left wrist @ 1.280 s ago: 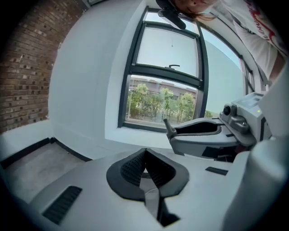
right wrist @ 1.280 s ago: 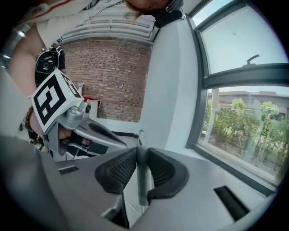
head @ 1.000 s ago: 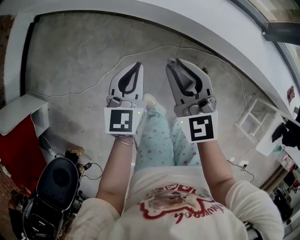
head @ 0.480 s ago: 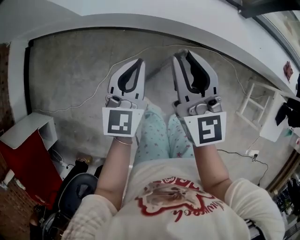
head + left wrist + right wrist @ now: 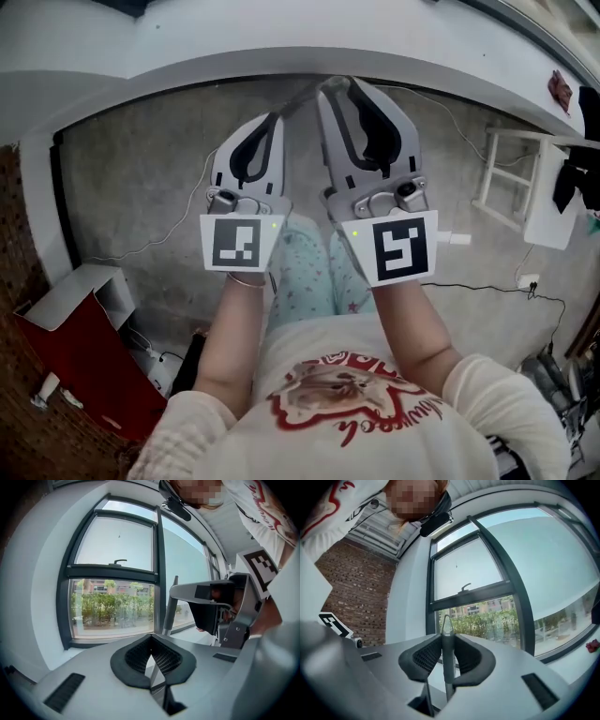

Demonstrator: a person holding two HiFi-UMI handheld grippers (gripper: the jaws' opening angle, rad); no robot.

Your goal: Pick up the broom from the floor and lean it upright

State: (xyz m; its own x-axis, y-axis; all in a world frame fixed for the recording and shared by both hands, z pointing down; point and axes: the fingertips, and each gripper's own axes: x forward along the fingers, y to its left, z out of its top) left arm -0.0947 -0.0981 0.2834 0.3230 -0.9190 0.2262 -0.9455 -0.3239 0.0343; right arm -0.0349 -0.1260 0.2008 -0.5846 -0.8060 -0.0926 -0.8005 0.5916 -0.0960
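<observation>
your right gripper [image 5: 446, 641] pinched the broom [image 5: 447, 623] just below its tip, and your left gripper [image 5: 151, 638] was closed on nothing. the long hanging end could have swung and twisted loose.

Dark-framed window [image 5: 112, 572] straight ahead of jaws, green hedge [image 5: 112, 611] beyond glass. Red brick wall [image 5: 356, 602] left of jaws. White slatted rack [image 5: 487, 173] right of jaws, on grey concrete floor [image 5: 141, 187].

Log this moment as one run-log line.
left gripper: shut on broom handle | right gripper: shut on broom handle, tip showing past jaws | broom head: out of view
</observation>
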